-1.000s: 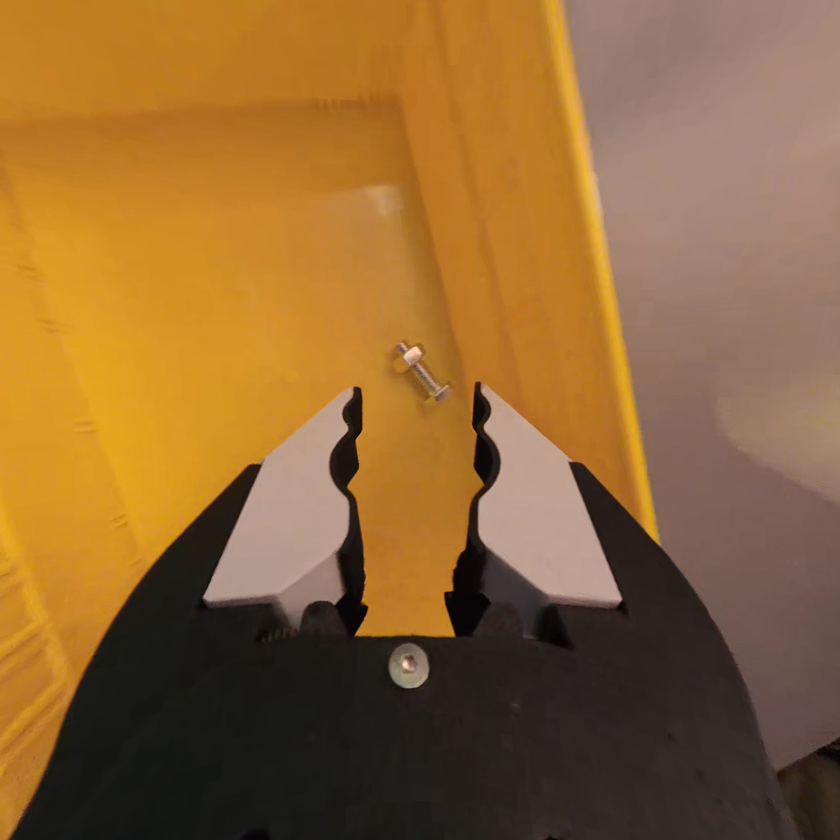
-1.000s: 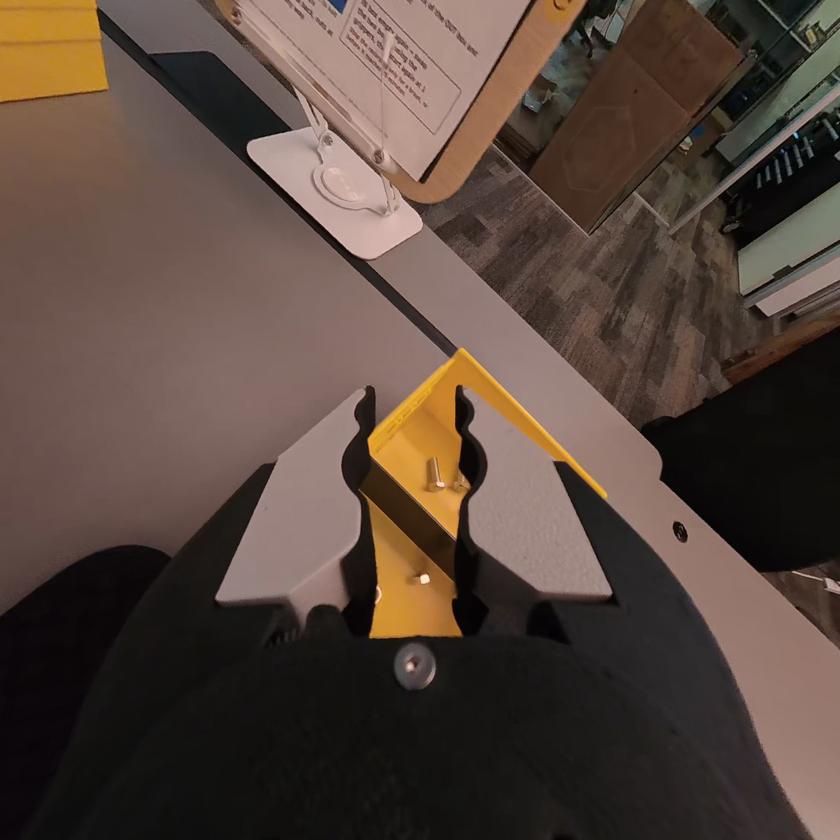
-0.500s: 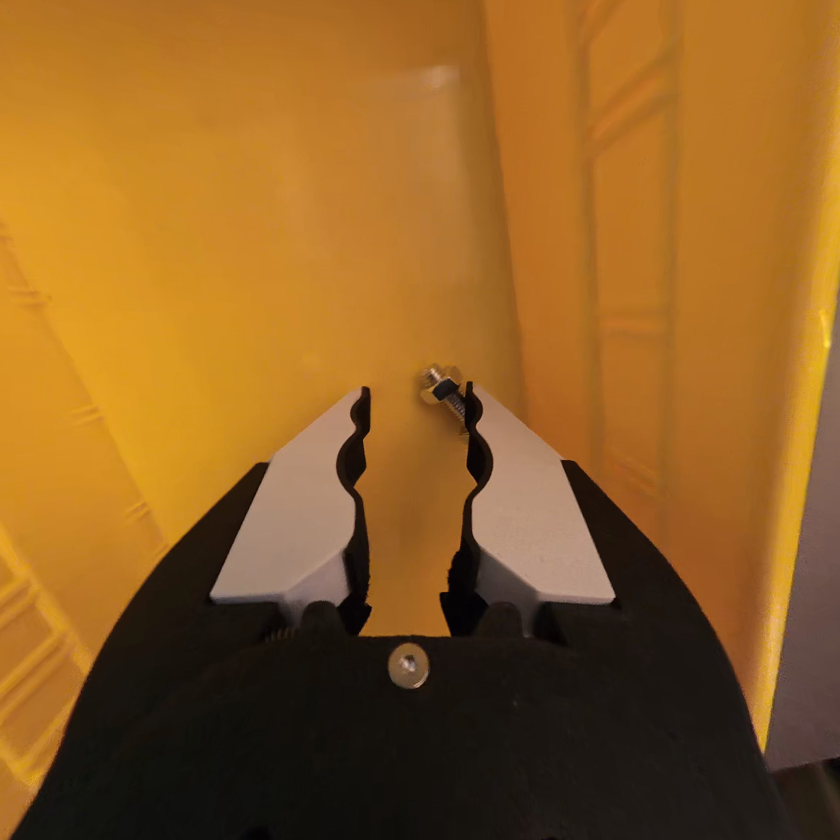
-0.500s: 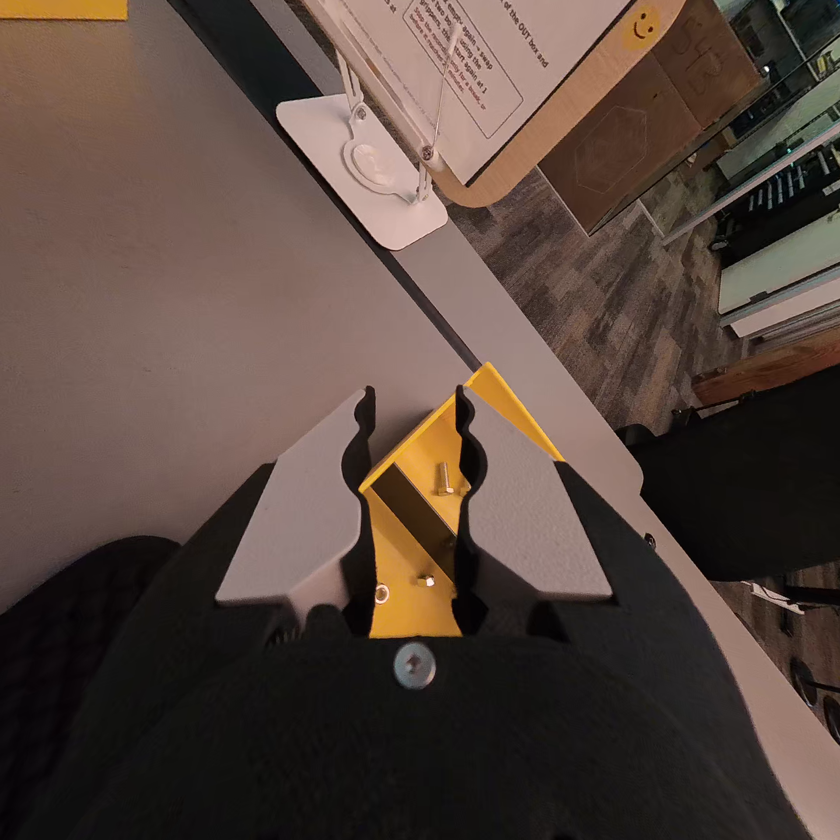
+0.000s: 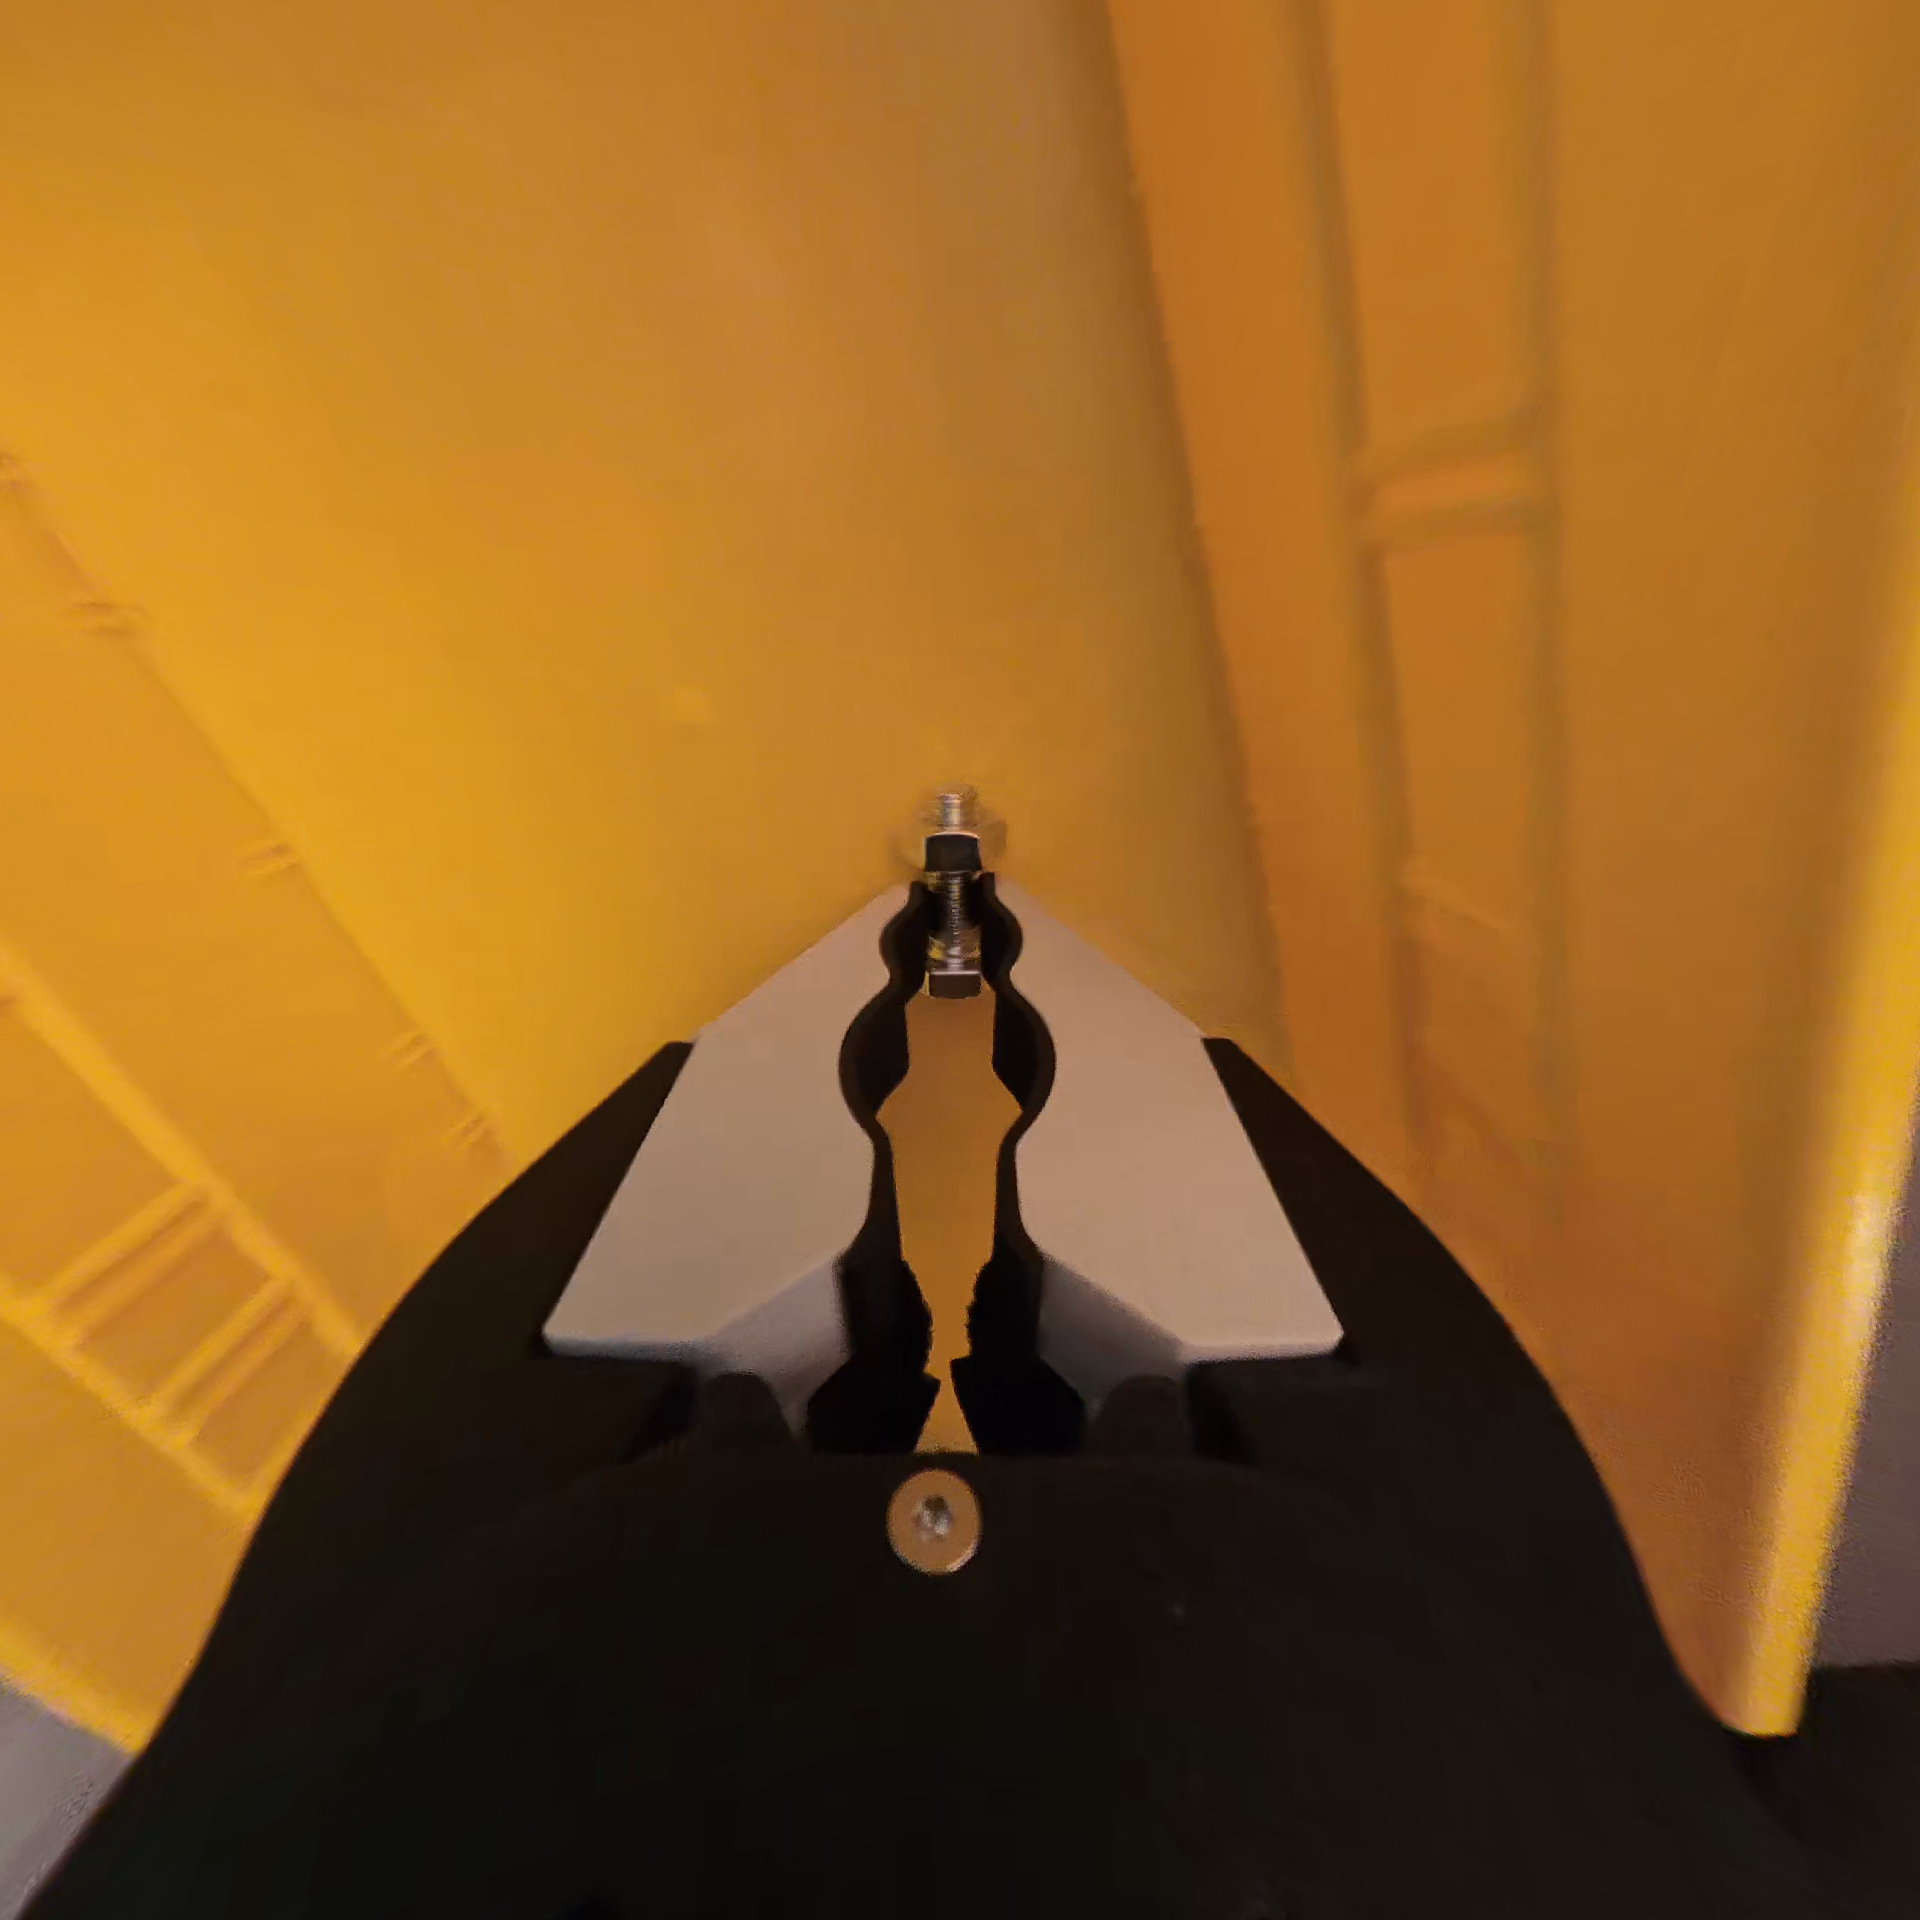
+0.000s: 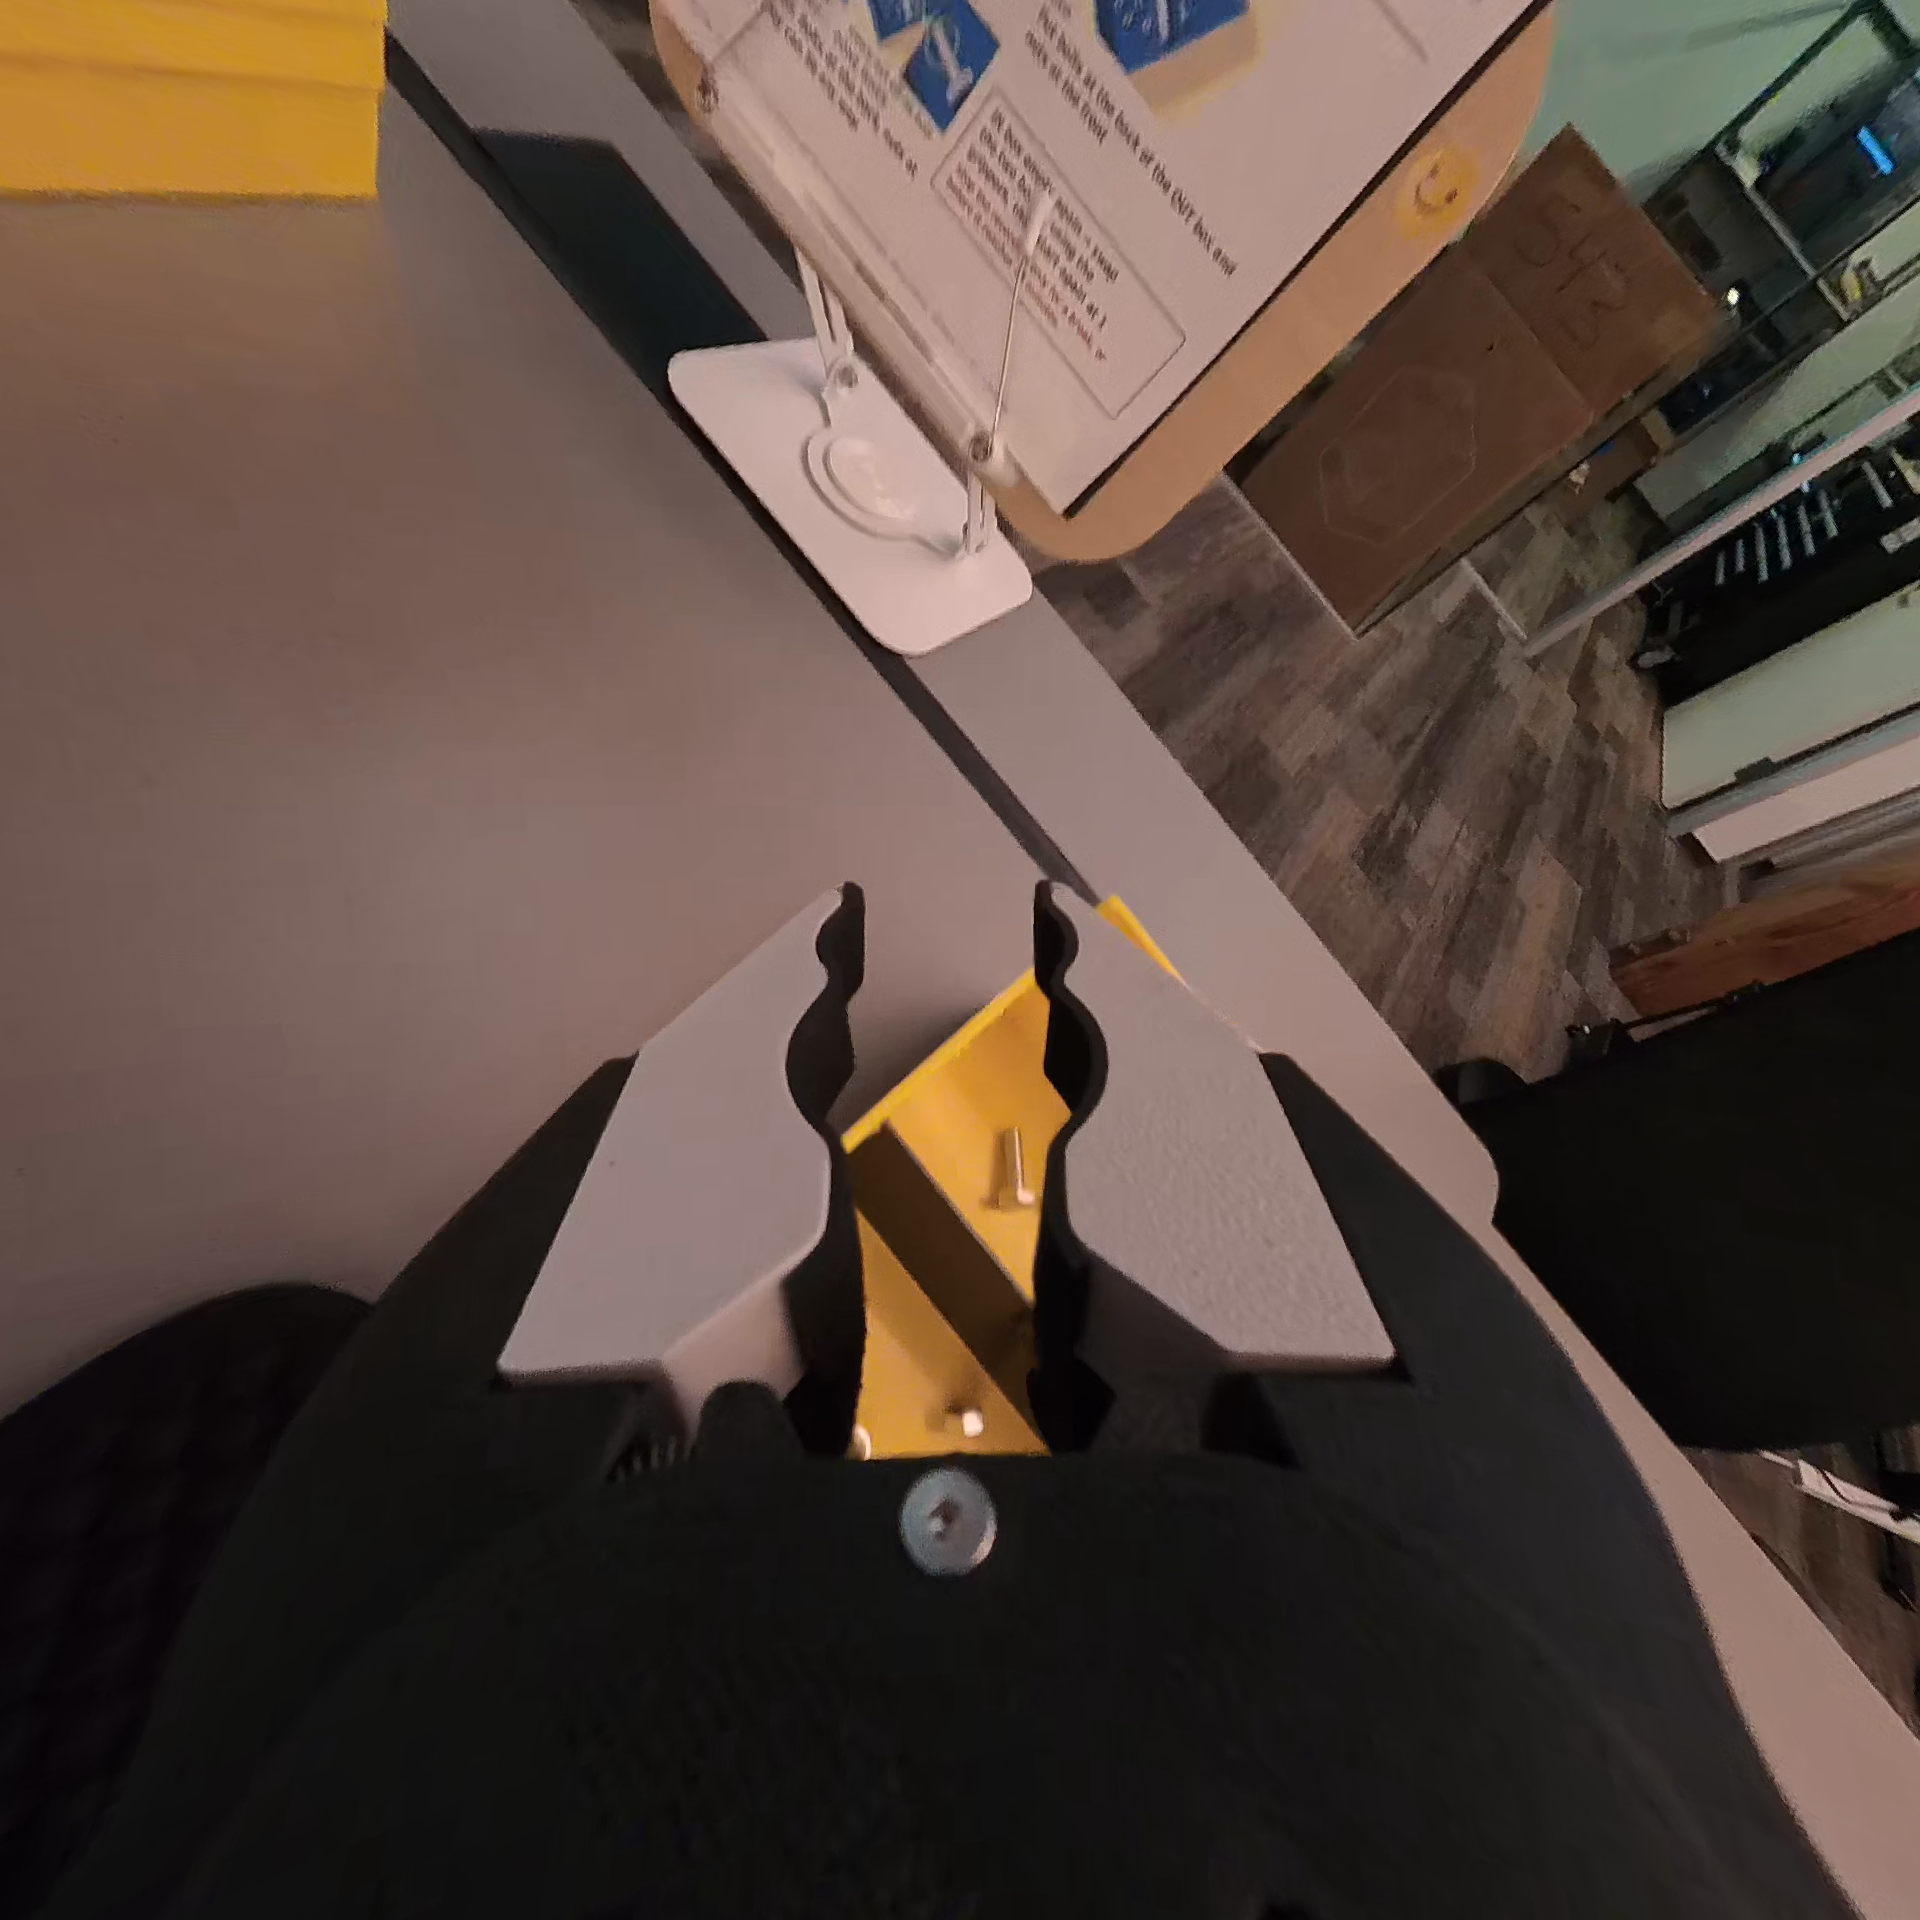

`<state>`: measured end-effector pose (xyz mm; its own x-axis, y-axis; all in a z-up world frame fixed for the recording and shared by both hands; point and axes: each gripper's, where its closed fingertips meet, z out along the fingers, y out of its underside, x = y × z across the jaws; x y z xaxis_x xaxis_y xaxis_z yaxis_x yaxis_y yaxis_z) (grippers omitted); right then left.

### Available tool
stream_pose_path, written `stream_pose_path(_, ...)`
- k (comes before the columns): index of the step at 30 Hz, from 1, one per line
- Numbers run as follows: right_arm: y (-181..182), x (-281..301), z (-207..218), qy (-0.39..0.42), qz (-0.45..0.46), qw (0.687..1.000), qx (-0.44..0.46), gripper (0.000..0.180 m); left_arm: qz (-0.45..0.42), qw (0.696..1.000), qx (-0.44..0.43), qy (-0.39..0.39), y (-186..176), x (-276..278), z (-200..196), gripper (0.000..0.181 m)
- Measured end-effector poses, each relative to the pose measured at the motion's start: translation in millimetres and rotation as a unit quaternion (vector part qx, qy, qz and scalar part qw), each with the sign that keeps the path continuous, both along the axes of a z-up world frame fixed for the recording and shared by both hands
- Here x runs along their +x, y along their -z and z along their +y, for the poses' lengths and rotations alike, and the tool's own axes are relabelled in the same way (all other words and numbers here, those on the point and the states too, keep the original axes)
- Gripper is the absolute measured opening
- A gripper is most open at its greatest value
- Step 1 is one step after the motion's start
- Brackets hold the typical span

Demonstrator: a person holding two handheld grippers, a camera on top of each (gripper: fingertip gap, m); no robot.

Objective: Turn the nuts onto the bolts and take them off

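In the left wrist view my left gripper (image 5: 953,896) is deep inside a large yellow bin (image 5: 623,416) and is shut on a small silver bolt (image 5: 953,935). Both pads press on its threaded shank. A nut (image 5: 951,854) sits on the shank just past the fingertips, and the bolt's head points back toward the camera. In the right wrist view my right gripper (image 6: 948,904) is open and empty above a small yellow bin (image 6: 966,1049) with a dark divider (image 6: 925,1226). A loose bolt (image 6: 1010,1169) lies beyond the divider and a nut (image 6: 966,1418) lies on the near side.
The small bin stands near the grey table's (image 6: 416,727) right edge, with floor beyond. A white document stand (image 6: 883,499) holding a printed sheet is at the back. The large yellow bin's corner (image 6: 187,94) shows at the top left. Dark fabric (image 6: 125,1507) lies at the lower left. About 55 cm separates my left fingertips from my right. My right tips are roughly 30 cm from the nut (image 6: 966,1418).
My left gripper moved down into the large bin to the lying bolt and closed on its shank. My right gripper stayed open and shifted a little over the small bin.
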<state>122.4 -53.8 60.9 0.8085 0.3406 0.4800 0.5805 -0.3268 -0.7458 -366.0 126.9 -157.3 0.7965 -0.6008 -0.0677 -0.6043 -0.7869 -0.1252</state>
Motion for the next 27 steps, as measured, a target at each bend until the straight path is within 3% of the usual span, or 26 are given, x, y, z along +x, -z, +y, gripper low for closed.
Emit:
stream_pose_path(2,-12.6,-8.7,5.9,-0.017,0.019,0.999,0.027,0.031,-0.029,0.998,0.048,-0.021,-15.3,-9.9,8.7,0.007)
stream_pose_path(5,-41.1,-39.2,15.3,-0.068,0.058,0.993,0.083,0.029,-0.184,0.974,0.124,-0.037,-73.9,9.3,9.2,0.007)
stream_pose_path(9,-83.0,-102.8,28.0,-0.169,0.158,0.962,0.142,0.031,-0.397,0.881,0.236,0.103,-193.5,100.9,-22.7,0.007)
stream_pose_path(12,-104.1,-153.6,28.8,-0.265,0.261,0.917,0.142,0.032,-0.467,0.815,0.243,0.241,-242.6,180.3,-70.7,0.008)
stream_pose_path(16,-107.6,-183.9,31.2,-0.337,0.381,0.852,0.126,0.028,-0.535,0.742,0.204,0.348,-268.2,261.6,-122.2,0.007)
stream_pose_path(19,-81.3,-184.9,41.8,-0.342,0.393,0.851,0.072,0.028,-0.564,0.709,0.181,0.382,-270.7,296.6,-141.1,0.007)
stream_pose_path(23,-74.5,-179.7,43.7,-0.367,0.433,0.821,0.057,0.026,-0.584,0.691,0.137,0.404,-264.4,315.8,-149.3,0.007)
stream_pose_path(27,-67.5,-181.0,47.0,-0.382,0.444,0.809,0.039,0.011,-0.588,0.688,0.131,0.405,-257.8,313.2,-145.0,0.007)
